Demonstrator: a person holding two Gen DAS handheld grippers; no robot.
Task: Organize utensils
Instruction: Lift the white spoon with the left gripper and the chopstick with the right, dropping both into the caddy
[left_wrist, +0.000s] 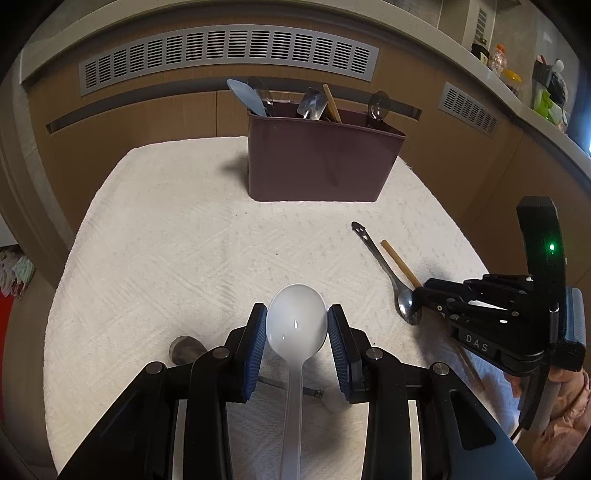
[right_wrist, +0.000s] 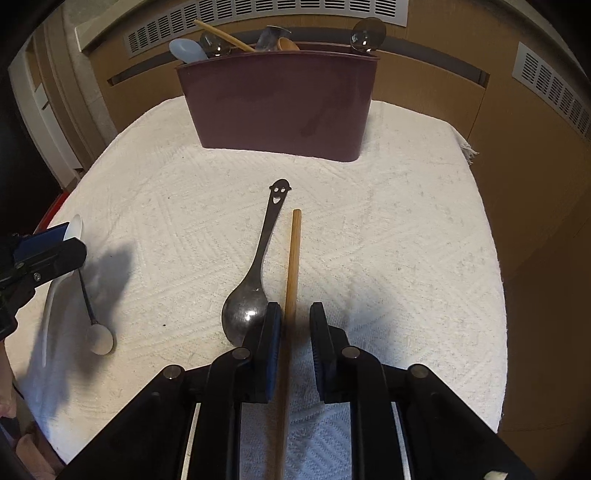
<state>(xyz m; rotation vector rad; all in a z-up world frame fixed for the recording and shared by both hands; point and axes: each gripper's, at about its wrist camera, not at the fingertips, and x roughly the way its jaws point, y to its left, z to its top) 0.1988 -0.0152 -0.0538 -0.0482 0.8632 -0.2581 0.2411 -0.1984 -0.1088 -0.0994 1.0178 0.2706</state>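
A maroon utensil holder (left_wrist: 317, 162) stands at the back of the table and holds several utensils; it also shows in the right wrist view (right_wrist: 280, 107). My left gripper (left_wrist: 296, 325) is shut on the bowl of a white plastic spoon (left_wrist: 295, 321), seen at the far left in the right wrist view (right_wrist: 74, 225). My right gripper (right_wrist: 295, 321) is open around a wooden chopstick (right_wrist: 293, 266) lying on the cloth. A metal spoon with a smiley handle (right_wrist: 255, 280) lies just left of the chopstick, its bowl against my left finger.
A white textured cloth (right_wrist: 388, 240) covers the table. A small dark-handled spoon (right_wrist: 94, 325) lies at the left under my left gripper. Brown panelled walls with vent grilles (left_wrist: 229, 55) stand behind. A shelf with jars (left_wrist: 517, 77) is at the far right.
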